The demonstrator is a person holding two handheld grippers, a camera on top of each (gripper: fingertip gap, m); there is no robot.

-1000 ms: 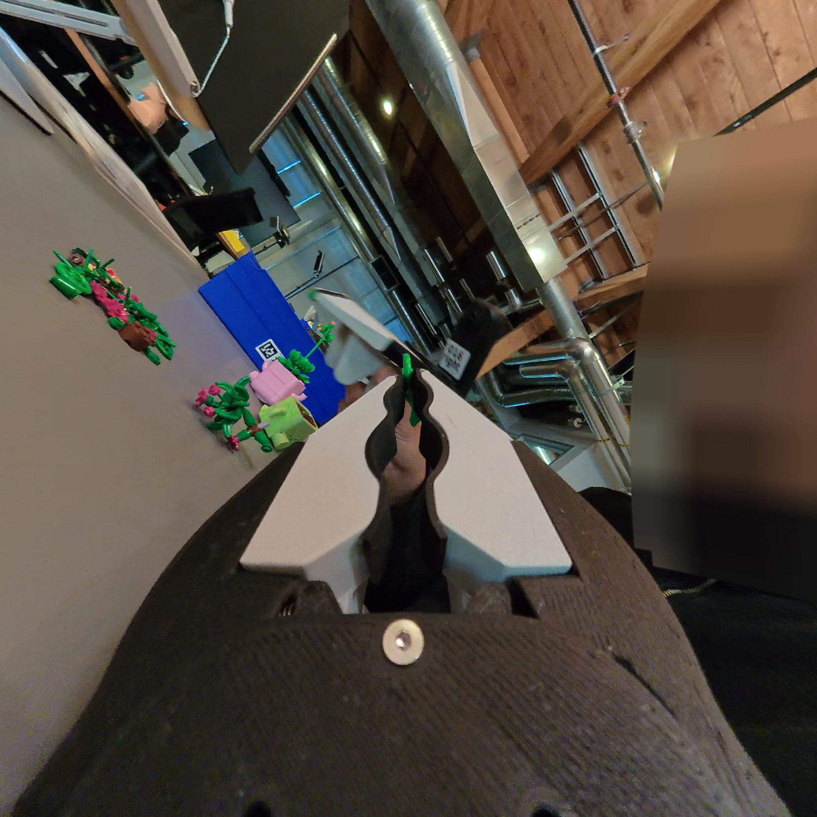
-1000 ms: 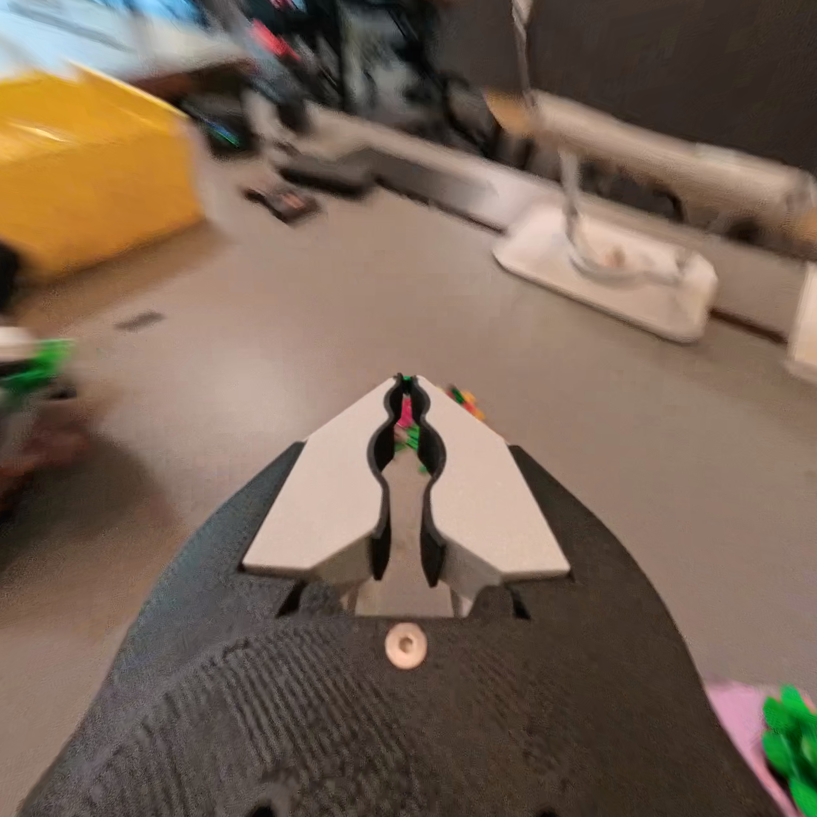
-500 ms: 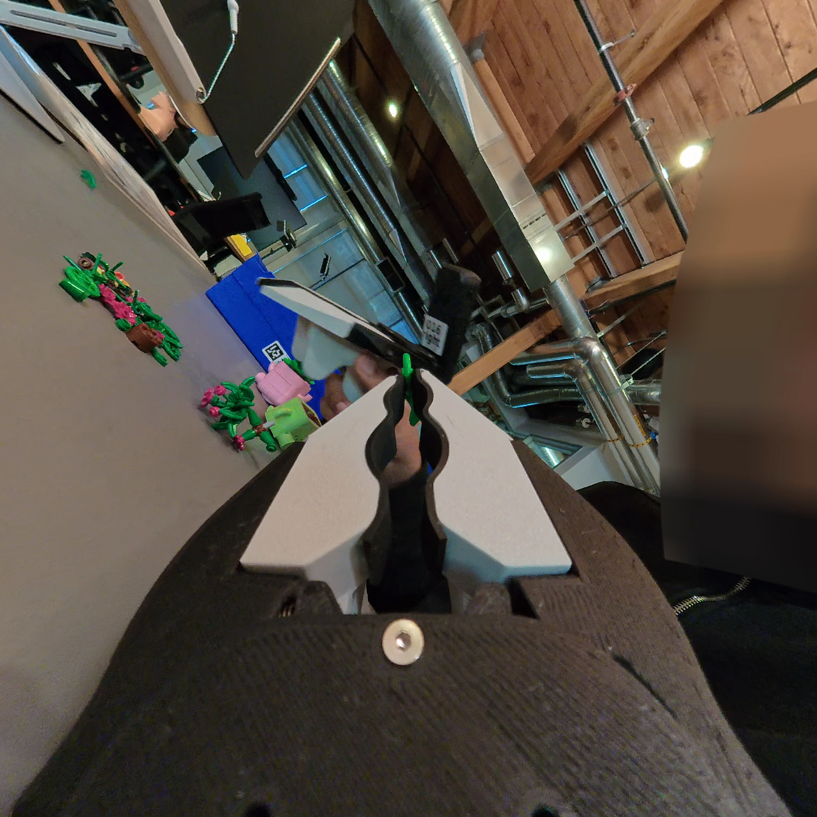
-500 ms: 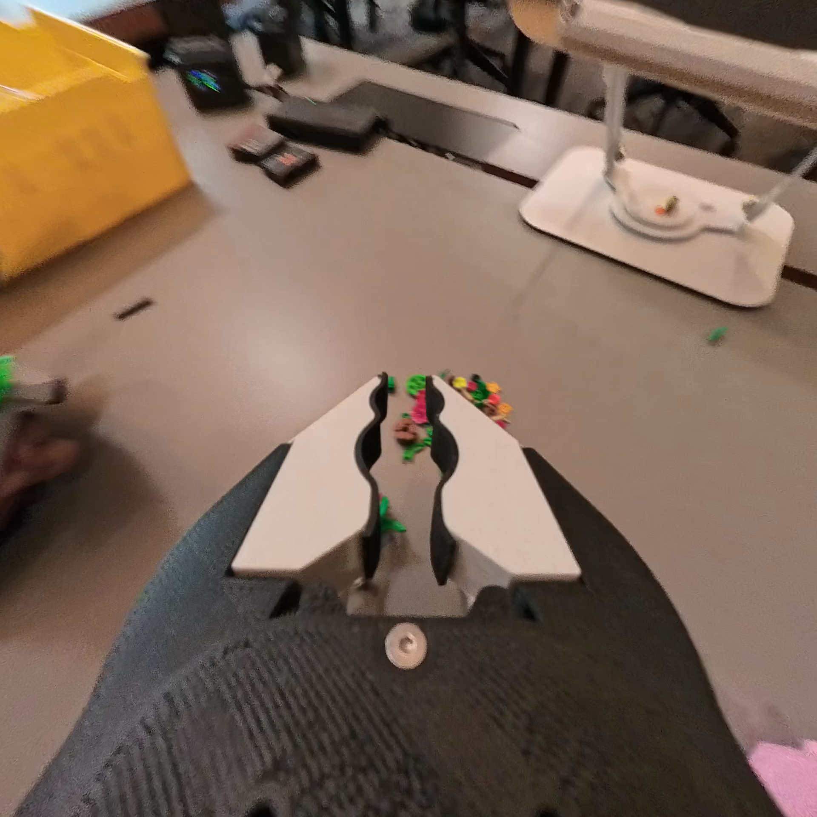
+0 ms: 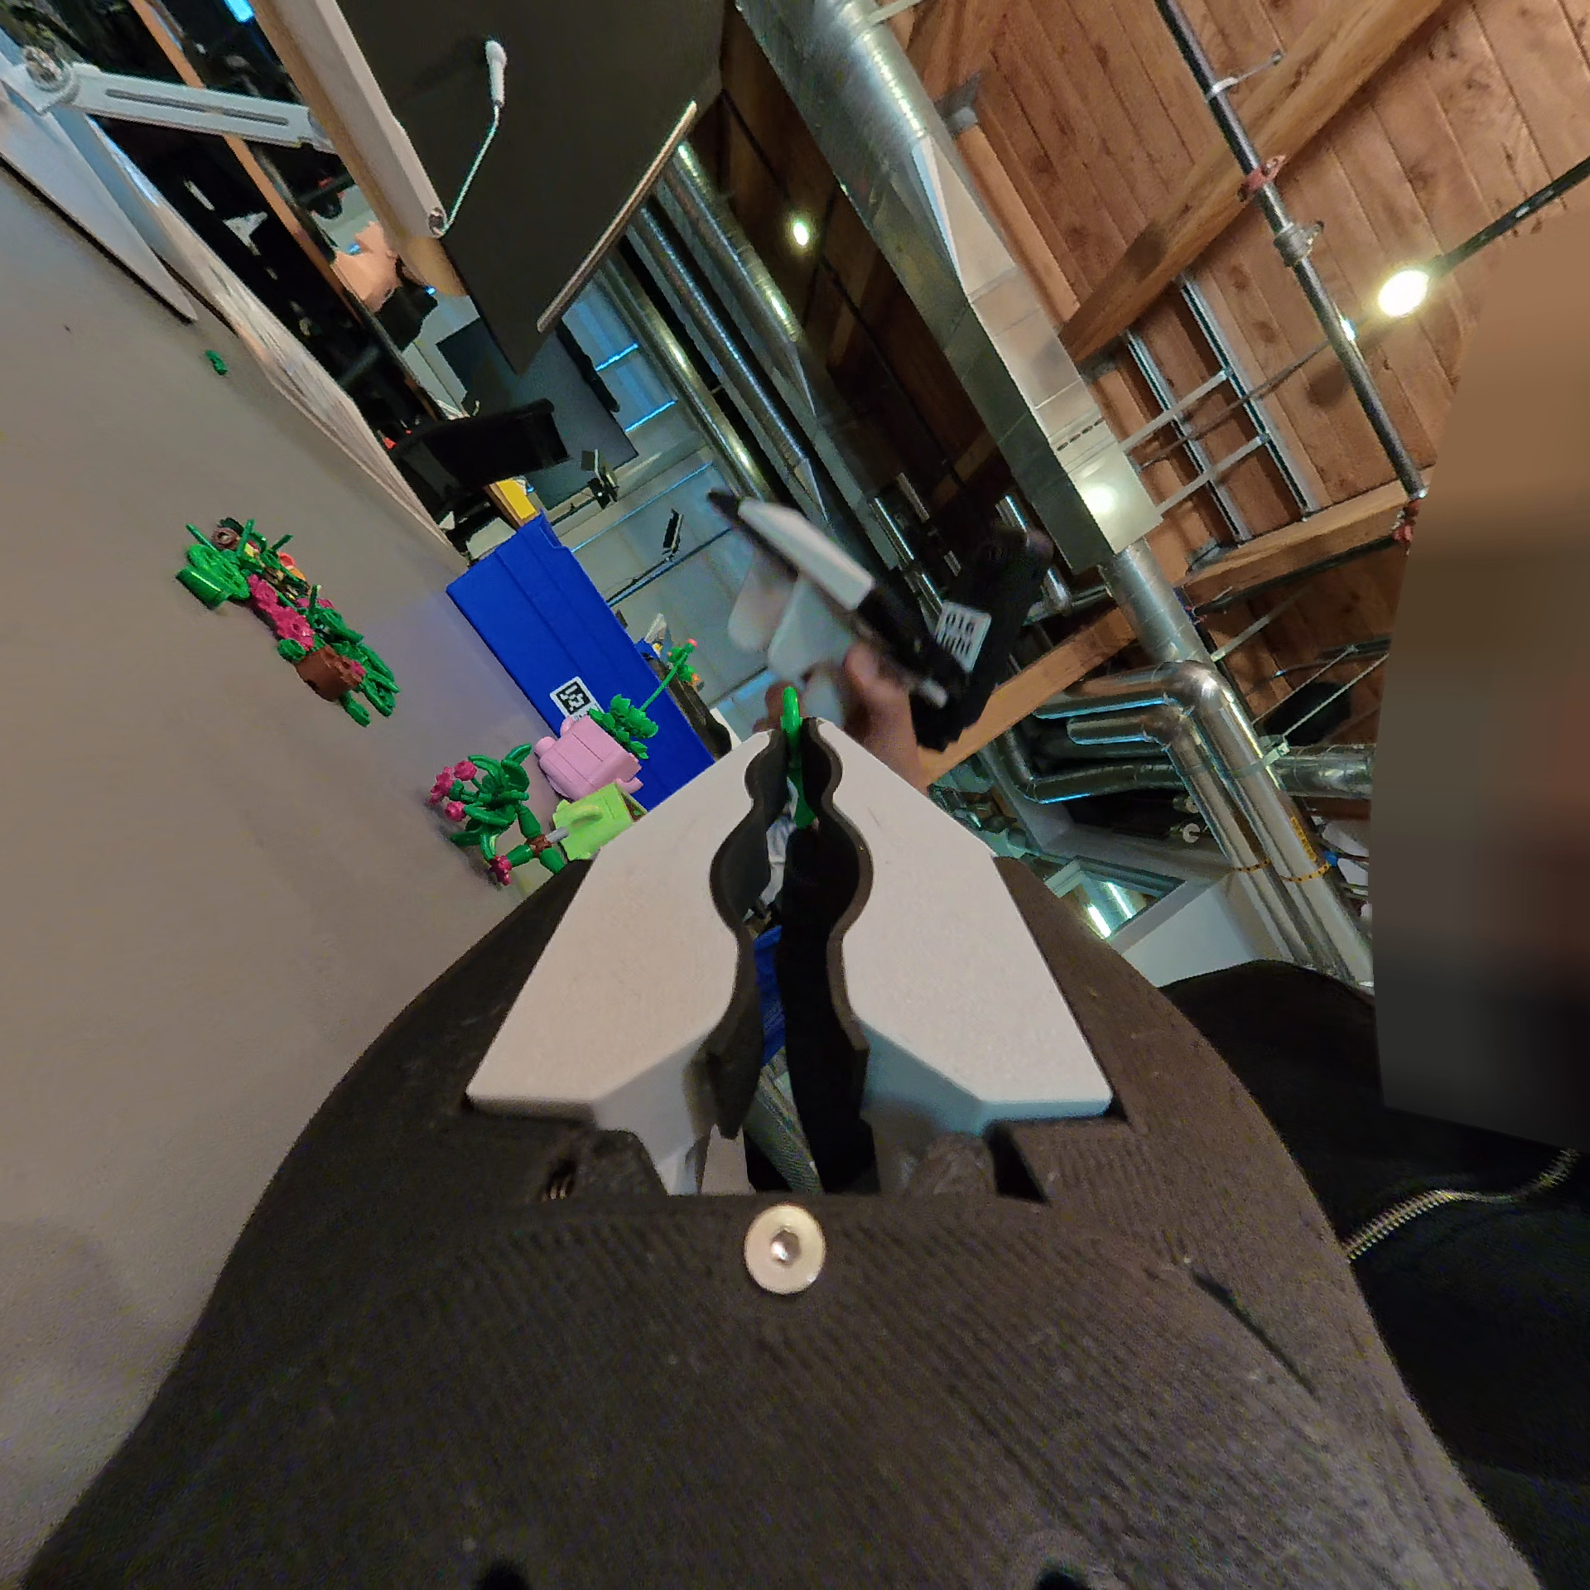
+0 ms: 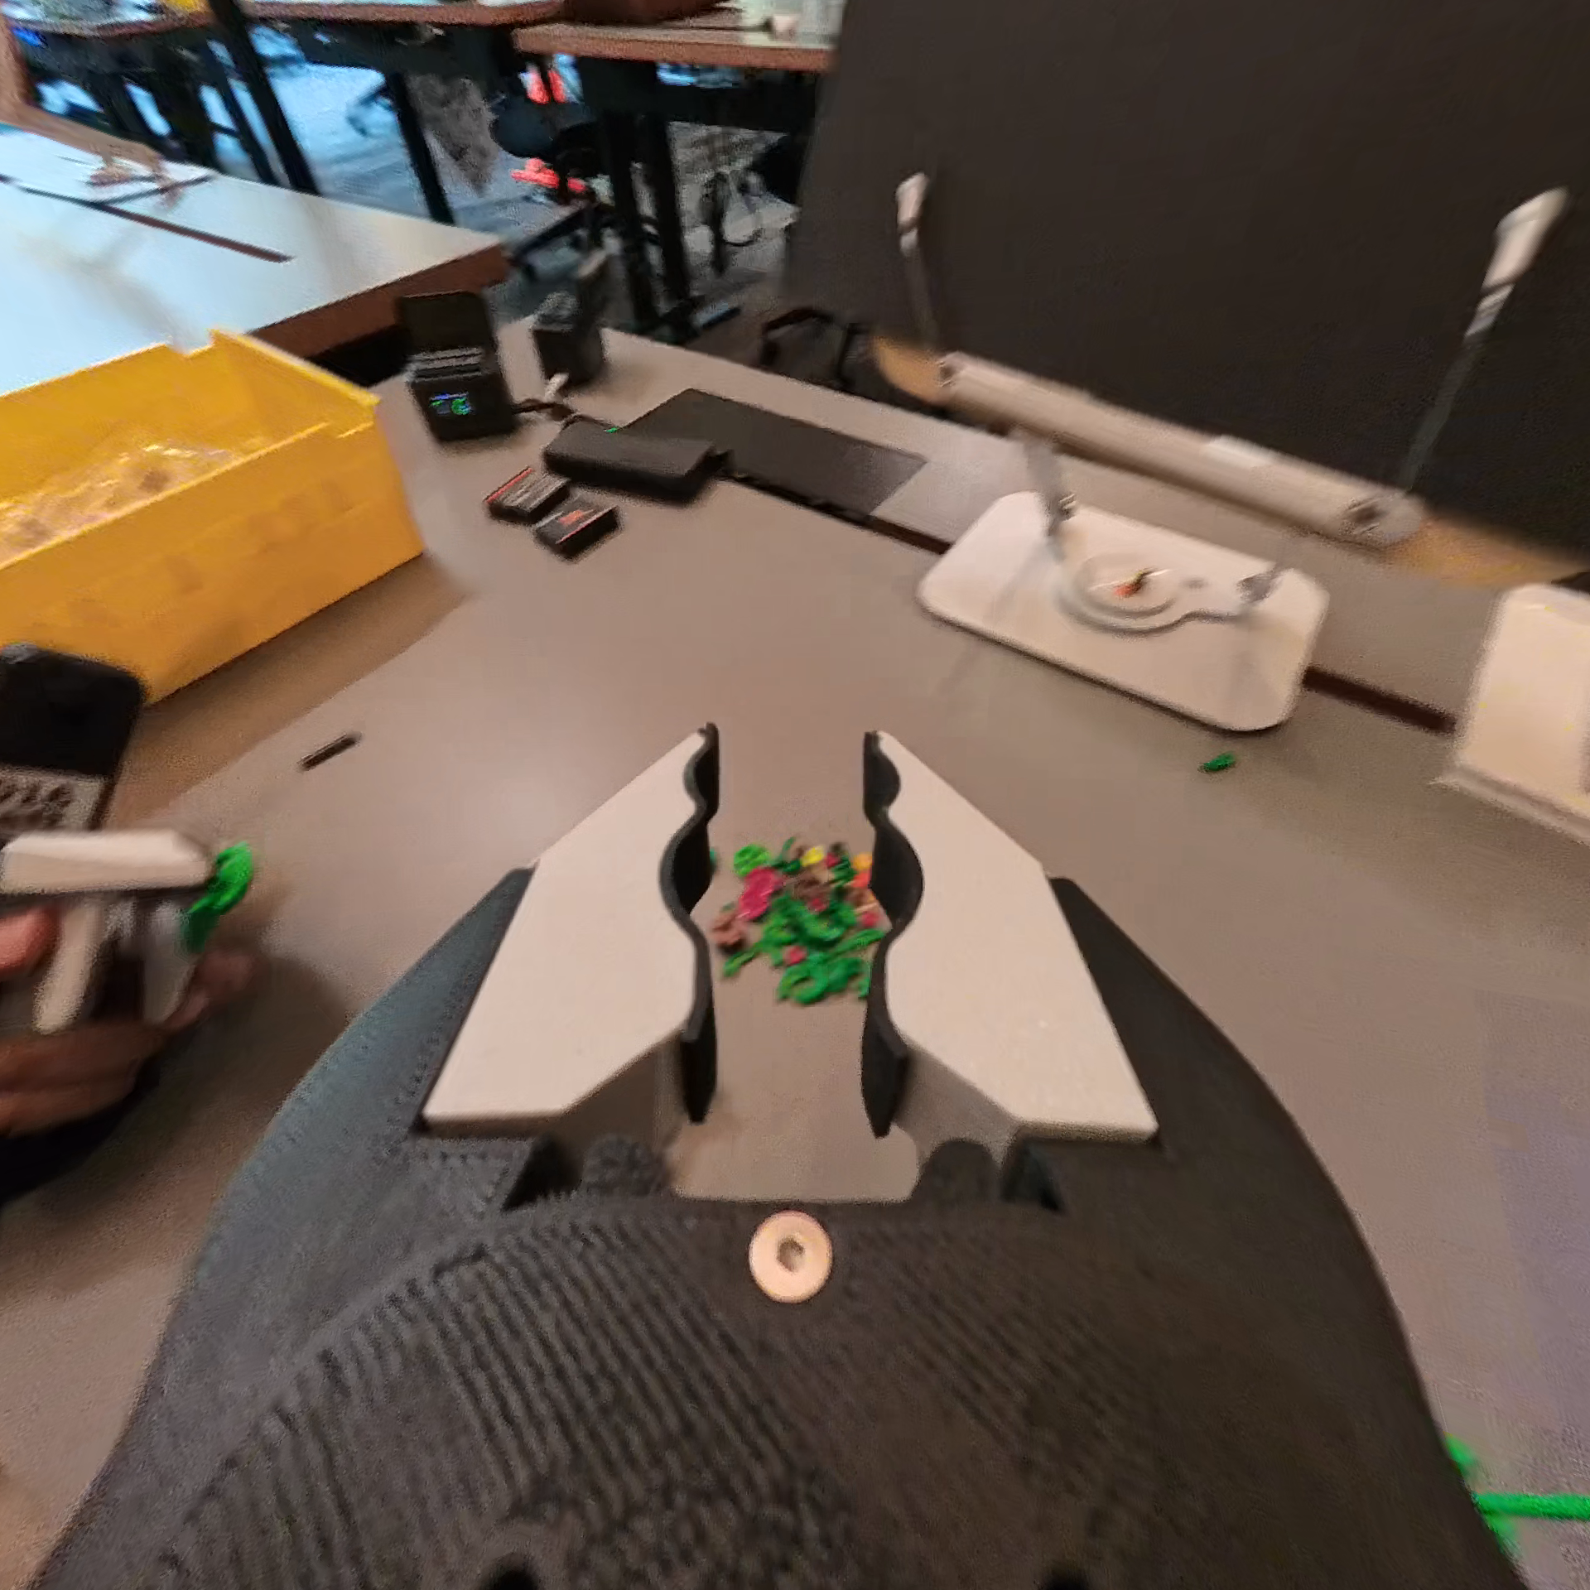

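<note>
Yellow bin [image 6: 198, 508] at far left on the grey table [image 6: 602, 688], open-topped, with pale clear-wrapped contents too blurred to identify. Blue bin [image 5: 551, 619] standing on the same table in the left wrist view, with a square black-and-white marker on its side; interior hidden. Small pink pot [image 5: 585, 753] with green sprigs rising from it, just in front of the blue bin; small lime-green pot [image 5: 598, 817] beside it, touching a lying bunch of pink toy flowers [image 5: 486, 804] on green stems.

Left gripper [image 5: 796, 731] closed at the tips, pinching a thin green stem piece [image 5: 796, 766] that pokes out above the fingertips; held up off the table and tilted, aimed at the ceiling. Seen from the right wrist view at far left, gripped in a hand [image 6: 52, 1058], the green piece [image 6: 219, 890] showing at its tip.

Right gripper [image 6: 790, 740] spread wide, holding nothing, above the table; framed between its fingers, a loose pile of small green, pink, brown and yellow toy plant pieces [image 6: 800, 929] lying on the table. Same pile [image 5: 284, 615] farther left in the left wrist view. Right gripper [image 5: 774, 551] also visible there in the air beyond the left one's tips.

One stray green piece [image 6: 1217, 761] alone on the table at far right. White lamp base [image 6: 1118, 619] beyond the pile; black pad [image 6: 774, 456] and small black devices [image 6: 551, 508] farther back. Dark panel behind the table, more desks beyond; overhead, wooden ceiling [image 5: 1161, 129] and silver ducts [image 5: 929, 284].
</note>
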